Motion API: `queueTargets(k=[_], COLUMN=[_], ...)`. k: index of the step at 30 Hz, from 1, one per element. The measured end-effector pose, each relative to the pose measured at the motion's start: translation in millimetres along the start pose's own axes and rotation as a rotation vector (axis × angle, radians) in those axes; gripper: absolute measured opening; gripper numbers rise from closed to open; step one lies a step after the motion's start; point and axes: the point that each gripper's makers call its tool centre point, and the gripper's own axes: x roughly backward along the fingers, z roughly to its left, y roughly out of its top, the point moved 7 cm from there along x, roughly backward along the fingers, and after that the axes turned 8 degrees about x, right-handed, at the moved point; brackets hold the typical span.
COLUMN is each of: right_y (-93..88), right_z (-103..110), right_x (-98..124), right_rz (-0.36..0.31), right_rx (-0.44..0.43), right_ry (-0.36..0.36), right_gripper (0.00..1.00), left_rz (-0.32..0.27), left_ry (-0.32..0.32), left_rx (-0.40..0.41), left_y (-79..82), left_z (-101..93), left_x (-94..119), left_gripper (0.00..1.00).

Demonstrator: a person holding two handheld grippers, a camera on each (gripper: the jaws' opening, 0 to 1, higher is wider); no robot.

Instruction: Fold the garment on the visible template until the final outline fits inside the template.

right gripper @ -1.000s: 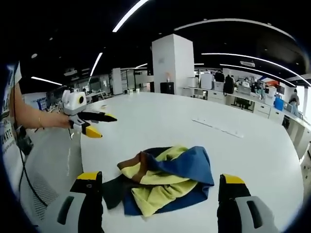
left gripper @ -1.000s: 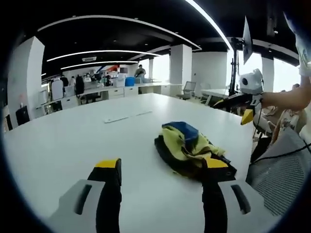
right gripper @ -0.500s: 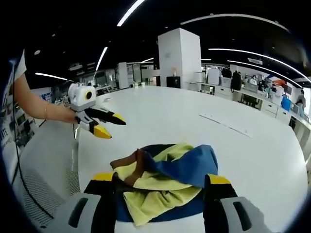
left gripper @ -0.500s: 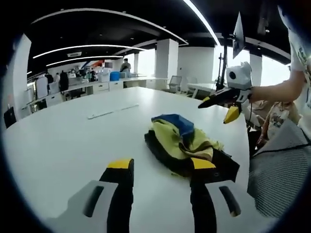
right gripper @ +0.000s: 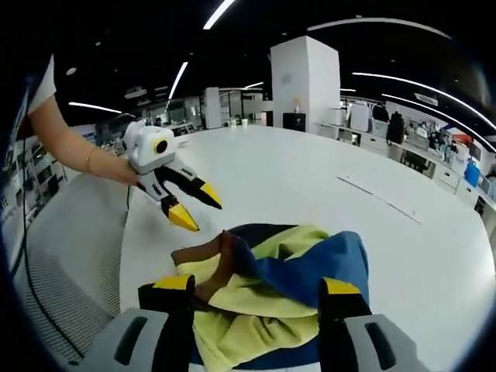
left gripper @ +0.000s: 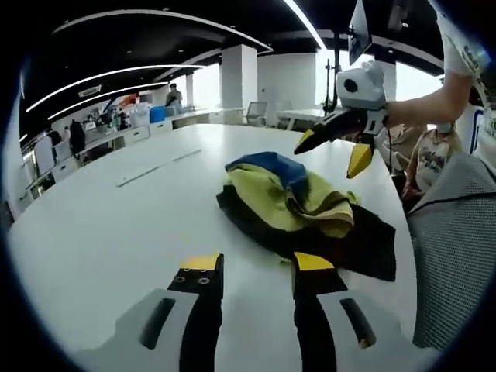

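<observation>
A crumpled garment [left gripper: 298,201] of yellow, blue, black and brown cloth lies in a heap on the white table [left gripper: 101,225], near its edge. In the left gripper view my left gripper [left gripper: 256,267] hovers open just short of the heap's black hem. My right gripper [left gripper: 333,147] comes in from the right, open above the far side of the heap. In the right gripper view my right gripper [right gripper: 256,287] is open, its jaws on either side of the garment [right gripper: 271,287] with nothing pinched. The left gripper [right gripper: 198,208] hangs open beside the brown fold.
A pale strip [left gripper: 155,164] lies flat on the table beyond the garment, also visible as a strip [right gripper: 384,200] in the right gripper view. A grey mesh chair [left gripper: 453,248] stands at the table edge by the person. Office desks, people and a white pillar [right gripper: 310,85] fill the background.
Both grippers have come closer to the garment and to each other. The jaws of each stand somewhat narrower than a second ago. The garment lies as before.
</observation>
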Motion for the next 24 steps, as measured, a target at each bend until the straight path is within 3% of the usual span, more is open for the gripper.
queueTargets(k=[7,16,24], right_y=[1.0,-1.2,-2.2], right_z=[-1,1,1], right_x=[-10,-21,-26], right_rz=[-0.017,0.005,0.014], right_rx=[-0.034,-0.012,0.012], right_ry=[0.029,0.048,0.057], right_gripper=[0.56,0.51,0.44], left_rz=[0.022,0.039,0.012], left_ry=[-0.007,-0.038,-0.053], left_rx=[-0.066,-0.119,-0.059], left_y=[-2.9,-3.0,5.6], left_z=[-1.1,-5.1,-3.6], left_x=[-12,-26,-38], left_gripper=[0.28,0.26,0.23])
